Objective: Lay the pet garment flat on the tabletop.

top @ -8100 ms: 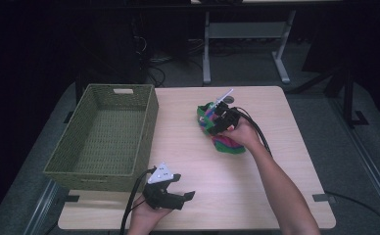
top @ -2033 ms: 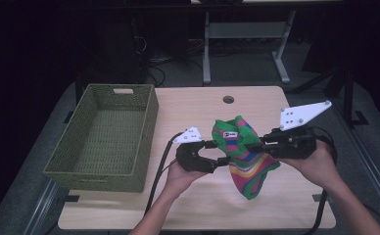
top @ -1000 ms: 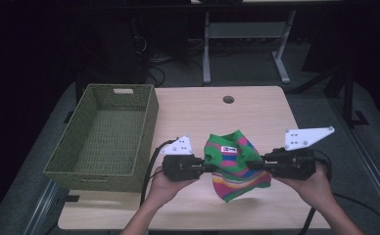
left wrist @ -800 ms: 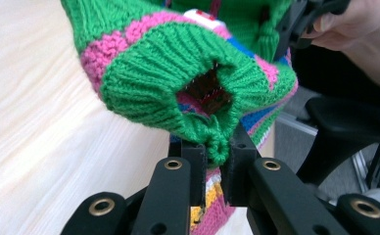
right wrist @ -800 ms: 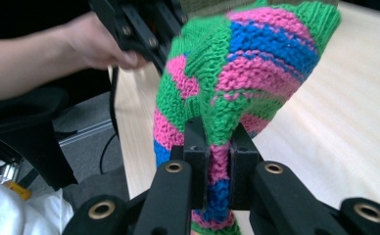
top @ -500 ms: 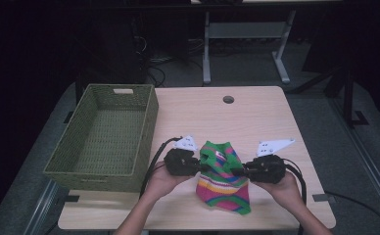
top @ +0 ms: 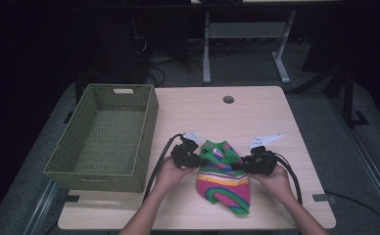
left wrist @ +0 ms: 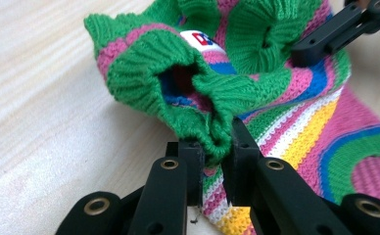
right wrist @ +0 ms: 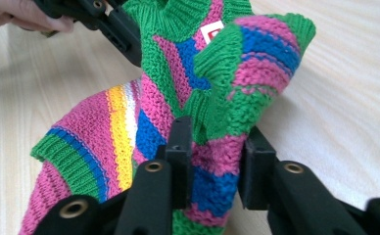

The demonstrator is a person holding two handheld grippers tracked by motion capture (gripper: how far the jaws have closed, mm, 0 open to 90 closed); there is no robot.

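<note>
The left tongs pinch a green edge of the stripy knitted sweater, with both black jaws tight on the wool. The sweater has pink, blue, yellow and white stripes and a small white label. It lies on the pale wooden tabletop. The other tongs grip it at the top right

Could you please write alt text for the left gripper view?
The left gripper pinches a green cuff of a striped knit sweater between its black fingers, over a light wood table. The right gripper holds the sweater's far side.
</note>
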